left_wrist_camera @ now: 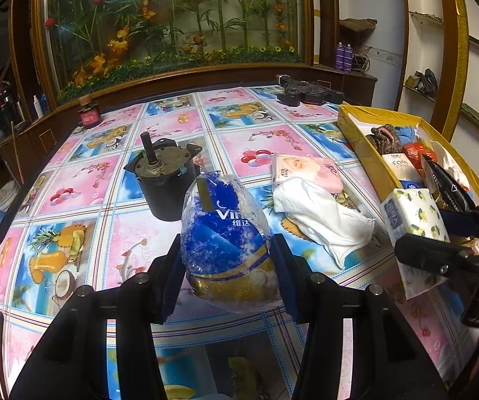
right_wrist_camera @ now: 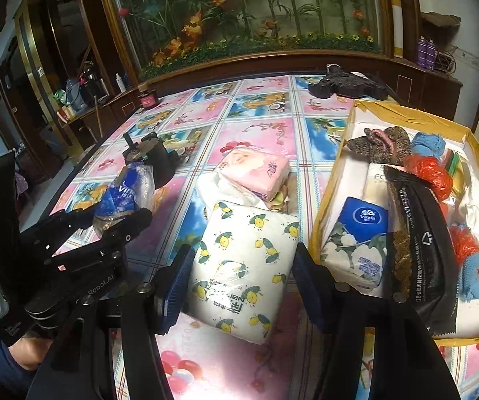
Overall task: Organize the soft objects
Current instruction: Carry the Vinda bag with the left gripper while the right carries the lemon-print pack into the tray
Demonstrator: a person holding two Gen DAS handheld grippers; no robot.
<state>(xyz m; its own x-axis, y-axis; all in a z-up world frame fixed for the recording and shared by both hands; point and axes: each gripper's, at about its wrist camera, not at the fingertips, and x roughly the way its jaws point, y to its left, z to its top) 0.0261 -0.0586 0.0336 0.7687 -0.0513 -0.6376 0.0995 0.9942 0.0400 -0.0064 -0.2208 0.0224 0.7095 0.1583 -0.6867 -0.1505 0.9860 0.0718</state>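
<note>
Both claws pinch tissue packs: left claw (left_wrist_camera: 226,260) blue pack (left_wrist_camera: 224,230), right claw (right_wrist_camera: 239,266) lemon pack (right_wrist_camera: 244,266).

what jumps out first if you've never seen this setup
Each gripper is shut on a tissue pack: the left gripper on a blue Vinda pack, the right gripper on a lemon-print pack. At the right, a yellow box is crammed with soft things, on a loud fruit-print tablecloth.

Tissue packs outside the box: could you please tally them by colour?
Blue pack: 1
Pink pack: 1
Lemon-print pack: 1
Total: 3
</note>
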